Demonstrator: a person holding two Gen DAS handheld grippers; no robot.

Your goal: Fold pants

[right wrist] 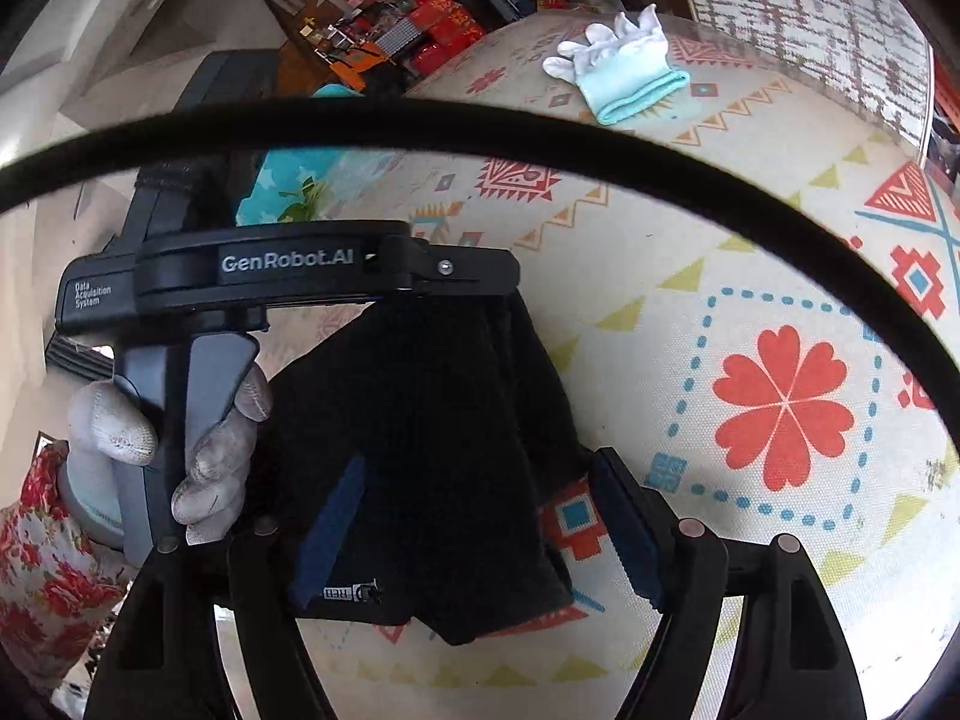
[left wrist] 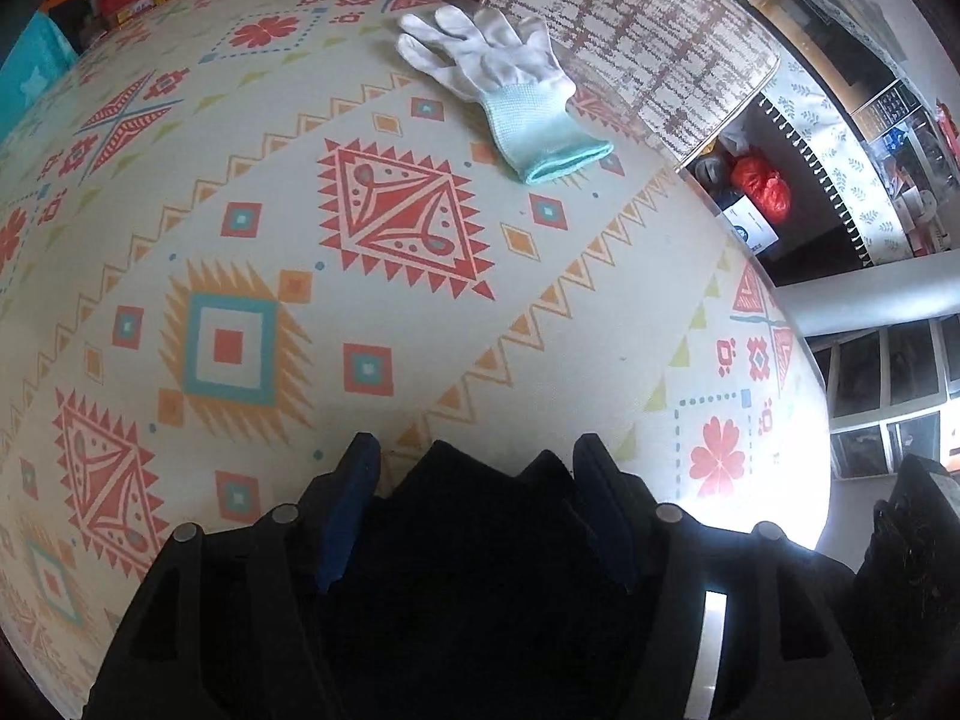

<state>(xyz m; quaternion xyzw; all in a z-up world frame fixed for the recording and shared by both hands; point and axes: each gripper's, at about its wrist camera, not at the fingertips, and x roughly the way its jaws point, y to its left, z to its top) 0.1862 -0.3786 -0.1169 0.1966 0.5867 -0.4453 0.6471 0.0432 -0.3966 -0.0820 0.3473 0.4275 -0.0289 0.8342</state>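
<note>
Patterned cream tablecloth (left wrist: 540,324), woven-looking and printed with red diamonds, orange zigzags and teal squares, is spread over the rounded table and fills both wrist views. Black pants (right wrist: 432,432), of soft matte fabric with a small white label at one edge, are seen hanging in a bunched fold above the cloth, near a red four-petal flower print (right wrist: 783,408). The pants are clamped at their upper edge by the left gripper (right wrist: 480,276), a black plastic tool marked GenRobot.AI, held by a hand in a worn white knit glove (right wrist: 204,438). The right gripper (right wrist: 486,534) is spread wide, its blue ribbed pads on either side of the cloth without pinching it. A spare white knit glove with a mint cuff (left wrist: 504,84) lies flat, well apart.
</note>
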